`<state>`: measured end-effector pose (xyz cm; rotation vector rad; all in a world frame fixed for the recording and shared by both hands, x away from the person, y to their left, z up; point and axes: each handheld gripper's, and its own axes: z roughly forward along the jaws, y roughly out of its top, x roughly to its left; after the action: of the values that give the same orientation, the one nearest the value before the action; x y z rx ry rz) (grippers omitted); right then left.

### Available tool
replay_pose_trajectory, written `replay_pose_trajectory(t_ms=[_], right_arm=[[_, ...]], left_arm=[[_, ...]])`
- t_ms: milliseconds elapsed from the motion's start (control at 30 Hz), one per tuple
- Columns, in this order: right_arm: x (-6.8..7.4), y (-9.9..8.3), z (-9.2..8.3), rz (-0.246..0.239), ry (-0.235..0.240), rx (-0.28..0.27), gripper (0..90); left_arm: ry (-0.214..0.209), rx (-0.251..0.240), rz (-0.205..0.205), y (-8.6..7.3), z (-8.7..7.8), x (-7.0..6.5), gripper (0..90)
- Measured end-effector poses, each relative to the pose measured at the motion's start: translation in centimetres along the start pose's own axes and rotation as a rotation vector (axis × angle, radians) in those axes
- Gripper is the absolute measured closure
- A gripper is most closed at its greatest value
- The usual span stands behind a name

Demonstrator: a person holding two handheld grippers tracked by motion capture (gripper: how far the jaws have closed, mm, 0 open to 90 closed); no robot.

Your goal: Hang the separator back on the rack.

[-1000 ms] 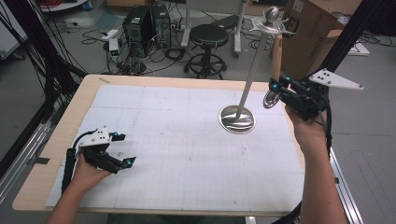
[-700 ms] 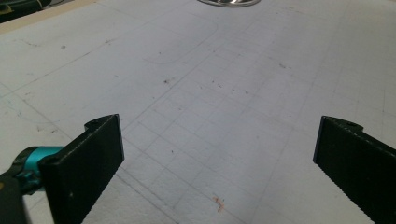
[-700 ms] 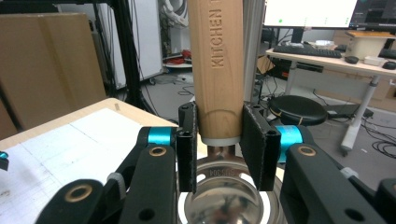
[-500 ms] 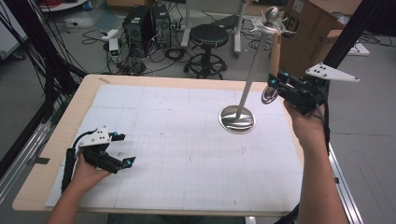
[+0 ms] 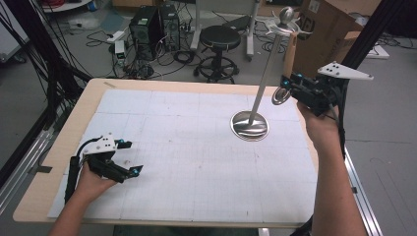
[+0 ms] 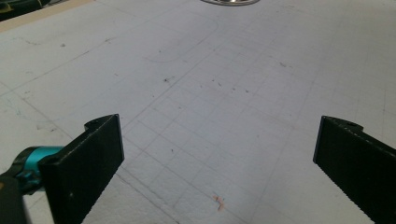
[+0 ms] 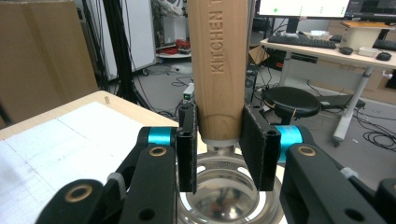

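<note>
Clamping our right hand-held gripper (image 7: 218, 151) on the wooden-handled strainer (image 7: 219, 70) above the worktop's (image 5: 162, 84) right edge; our left hand-held gripper (image 6: 219, 154) gapes empty near the front-left corner.

Black tool (image 7: 219, 154) bodies — teal collars, brass screws, grey three-cornered plates.

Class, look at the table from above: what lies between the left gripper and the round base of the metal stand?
Nothing: the high view shows bare gridded white mat between the left gripper and the stand's base.
</note>
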<state>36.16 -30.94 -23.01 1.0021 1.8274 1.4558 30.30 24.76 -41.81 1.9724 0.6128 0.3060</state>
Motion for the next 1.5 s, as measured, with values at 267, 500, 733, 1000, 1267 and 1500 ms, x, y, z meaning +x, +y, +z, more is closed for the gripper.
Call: replay_pose_trajectory(t_ms=[267,500,733,1000,1267,1500], right_arm=[[0.1,-0.2,1.0,-0.004,-0.002,0.025,68.6],[0.2,-0.4,1.3,-0.003,-0.005,0.033,68.6],[0.2,-0.5,1.3,-0.007,-0.003,0.030,68.6],[0.3,-0.9,1.3,-0.013,0.014,0.039,61.2],[0.4,-1.1,0.7,-0.021,0.017,0.013,55.8],[1.0,-0.8,-0.4,-0.039,0.015,-0.020,50.3]], left_arm=[[-0.002,0.001,0.000,0.0,0.0,0.0,2.3],[-0.002,0.000,0.001,0.0,0.0,0.0,2.4],[-0.004,0.002,0.001,0.0,0.0,0.0,2.3],[-0.005,0.009,0.003,-0.1,0.1,0.0,2.4],[-0.006,0.009,-0.001,-0.1,0.1,0.0,2.4],[-0.006,0.013,0.003,-0.1,0.2,-0.1,2.4]])
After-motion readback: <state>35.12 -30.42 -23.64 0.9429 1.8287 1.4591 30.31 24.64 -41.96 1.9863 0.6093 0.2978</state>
